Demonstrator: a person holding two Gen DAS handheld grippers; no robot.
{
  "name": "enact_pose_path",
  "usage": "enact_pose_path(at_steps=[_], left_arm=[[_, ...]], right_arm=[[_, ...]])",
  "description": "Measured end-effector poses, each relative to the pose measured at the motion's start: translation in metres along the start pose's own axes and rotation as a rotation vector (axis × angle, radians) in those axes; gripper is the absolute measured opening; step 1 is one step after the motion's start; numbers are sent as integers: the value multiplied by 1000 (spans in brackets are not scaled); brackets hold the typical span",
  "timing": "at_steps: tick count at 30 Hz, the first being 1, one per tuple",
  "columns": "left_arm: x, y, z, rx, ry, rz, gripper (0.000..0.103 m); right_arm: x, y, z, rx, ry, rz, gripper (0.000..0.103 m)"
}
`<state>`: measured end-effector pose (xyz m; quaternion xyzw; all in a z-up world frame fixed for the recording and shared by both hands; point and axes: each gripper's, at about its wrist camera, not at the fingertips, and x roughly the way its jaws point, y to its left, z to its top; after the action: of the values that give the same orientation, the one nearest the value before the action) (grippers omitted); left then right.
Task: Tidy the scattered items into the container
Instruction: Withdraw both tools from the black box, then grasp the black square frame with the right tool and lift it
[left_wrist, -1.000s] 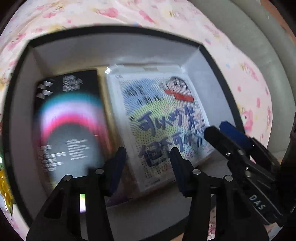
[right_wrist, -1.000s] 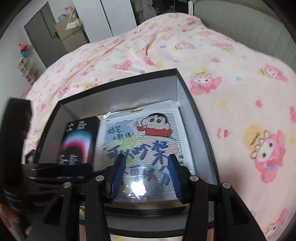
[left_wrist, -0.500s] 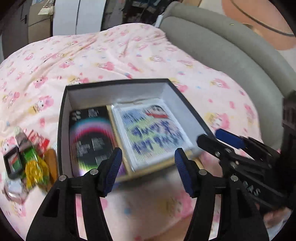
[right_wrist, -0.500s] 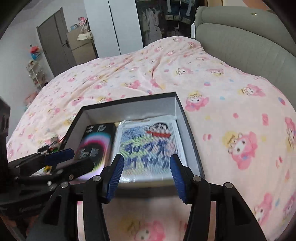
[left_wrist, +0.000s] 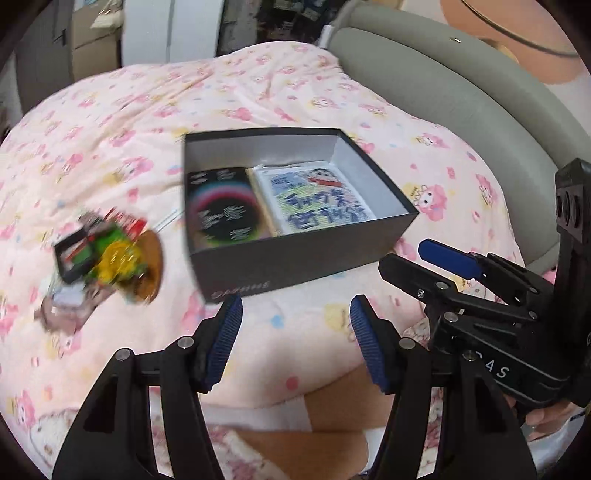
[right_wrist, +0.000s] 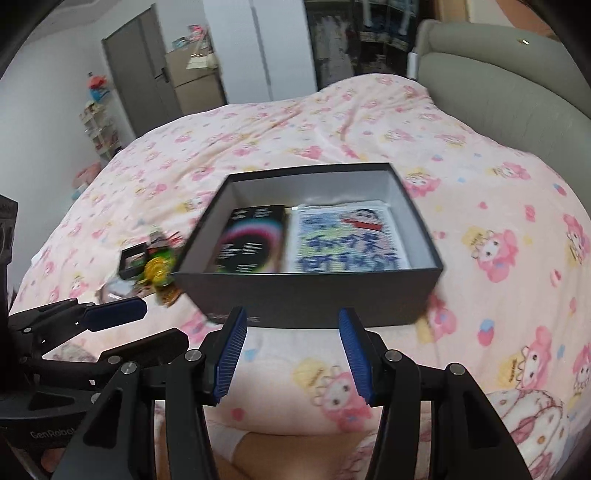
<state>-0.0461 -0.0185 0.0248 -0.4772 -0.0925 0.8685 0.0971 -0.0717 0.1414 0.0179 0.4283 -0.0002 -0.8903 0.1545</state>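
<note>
A dark open box (left_wrist: 295, 258) sits on the pink quilt. It holds a black card with a rainbow ring (left_wrist: 221, 210) and a cartoon bead picture (left_wrist: 314, 199) lying flat side by side. Left of the box lies a blurred pile of small items (left_wrist: 107, 251), among them something yellow, something green and a small black case. My left gripper (left_wrist: 295, 325) hovers open and empty in front of the box. My right gripper (right_wrist: 291, 332) is beside it, also open and empty. The right wrist view shows the box (right_wrist: 306, 295), the pile (right_wrist: 155, 266) and the left gripper (right_wrist: 162, 325).
The pink cartoon quilt (left_wrist: 184, 103) covers the whole bed. A grey padded headboard (left_wrist: 443, 92) curves along the right. A door and white wardrobes (right_wrist: 258, 48) stand beyond the bed. Part of a person's leg (left_wrist: 332, 417) shows below the grippers.
Both grippers have pulled back and up out of the box, which now looks smaller. The pile of small items has come into view. The left jaws stand wider than before.
</note>
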Motion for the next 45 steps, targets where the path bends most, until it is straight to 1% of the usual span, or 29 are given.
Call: enact_pose_path(at_steps=[2,4,7,9,11,12,14,17,18,20,21,22,24,25,27,30,32,33,34,35,36,37,38,39,40,41,45], left_arm=[[-8,15,-4,-46,10,14,62],[-18,33,-9,-78,5,34,62],[-32,61,-12,-128,-19,90,62],[-39,83,-13,-180,-31,120,62],[-45,107,-15,-237,-43,171,65],[-47,124,-16,-267,-50,209,66],[-49,154,-16,-320,-47,251,66],[-50,205,-15,-412,-46,244,63],[-51,224,-16,-457,-59,247,63],[-49,262,-18,-562,-84,268,57],[-42,285,-19,-624,-65,231,53],[-34,300,-18,-657,-48,171,51],[-12,323,-12,-667,-7,83,51],[0,332,-8,-669,23,76,49],[19,344,-1,-676,60,61,49],[45,354,9,-690,92,22,49],[57,356,13,-707,97,23,49],[64,358,15,-715,114,22,46],[70,359,15,-715,133,49,41],[73,358,16,-705,144,80,35],[75,356,17,-688,153,101,33],[74,354,17,-683,153,107,31],[72,351,18,-677,149,112,31],[67,346,18,-671,142,110,24],[62,341,18,-681,123,113,22],[57,334,19,-673,116,106,22],[34,302,21,-637,84,106,22]], right_arm=[[3,17,3,-39,9,22,48],[7,38,7,-94,16,65,48],[19,66,15,-142,23,130,48],[28,85,19,-157,39,175,48],[43,105,25,-166,78,234,48],[49,117,27,-174,91,252,48],[62,137,35,-206,105,273,48],[81,164,45,-254,104,282,48],[92,173,50,-265,105,286,48],[111,183,57,-269,98,291,48],[123,190,60,-275,106,289,48],[138,197,64,-281,121,287,48],[164,210,72,-279,156,302,48],[179,218,74,-273,179,314,48],[204,229,78,-270,217,327,48],[238,241,79,-281,269,306,48],[257,242,77,-265,314,306,48],[266,242,74,-254,338,303,48],[274,241,72,-242,362,310,46],[279,241,69,-238,385,324,38],[283,242,66,-250,402,341,30],[283,243,64,-258,408,365,28],[279,243,62,-262,406,392,23],[273,242,62,-256,408,426,20],[267,241,63,-252,403,449,20],[257,240,64,-250,391,466,20],[212,234,68,-277,318,456,20]])
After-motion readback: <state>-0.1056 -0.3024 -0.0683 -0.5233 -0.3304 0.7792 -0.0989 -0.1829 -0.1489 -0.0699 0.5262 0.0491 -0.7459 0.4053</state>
